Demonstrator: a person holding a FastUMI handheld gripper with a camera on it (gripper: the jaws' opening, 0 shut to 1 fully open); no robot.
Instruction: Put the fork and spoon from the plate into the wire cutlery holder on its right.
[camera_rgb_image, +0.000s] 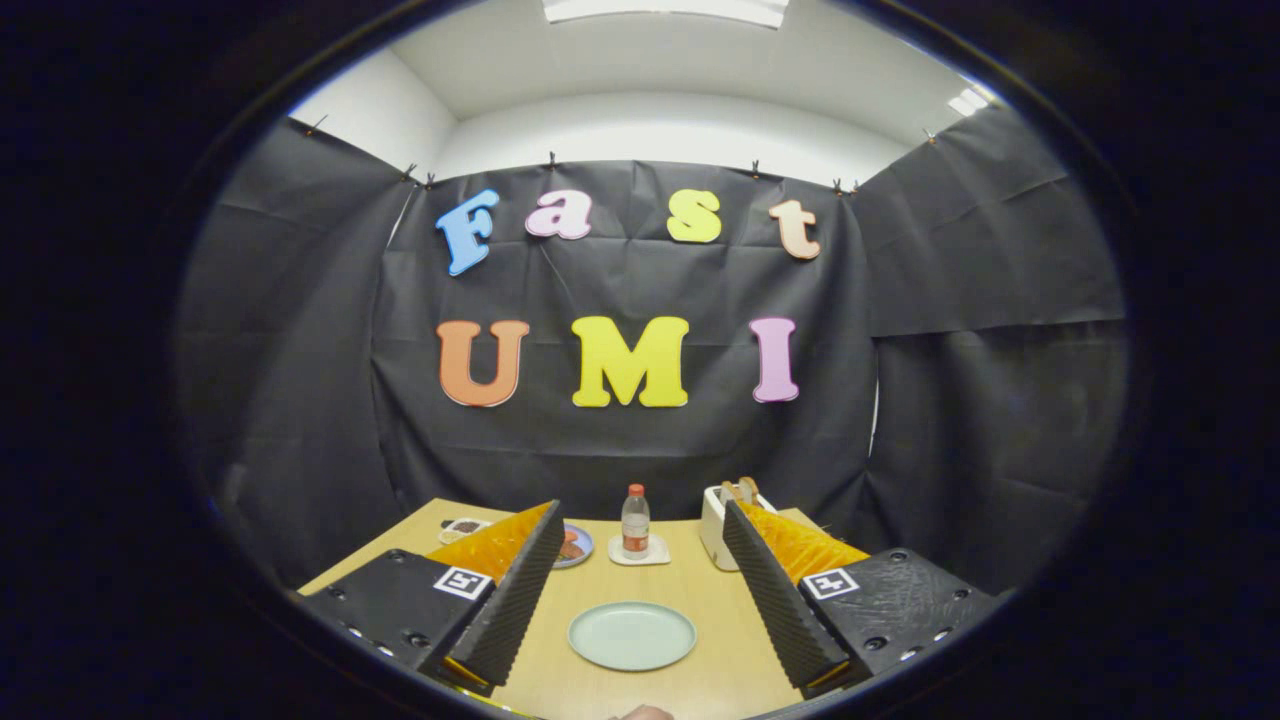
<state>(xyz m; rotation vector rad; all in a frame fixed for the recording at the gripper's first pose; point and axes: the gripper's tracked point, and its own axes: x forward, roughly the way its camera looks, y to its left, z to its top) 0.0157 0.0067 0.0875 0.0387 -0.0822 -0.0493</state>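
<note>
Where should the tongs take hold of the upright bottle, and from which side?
Around its straight body, below the cap, coming level from the front over the plate: the bottle stands upright on its coaster, straight ahead of the open tongs.

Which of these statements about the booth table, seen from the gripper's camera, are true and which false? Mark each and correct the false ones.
1. The gripper has its fingers spread wide apart. True.
2. The round pale green plate lies between the fingers. True.
3. The plate carries a fork and a spoon. False: its surface looks bare.
4. The small clear bottle with a red cap lies on its side. False: it stands upright on a white square coaster, beyond the plate.
5. The white toaster stands to the right of the bottle. True.
</note>
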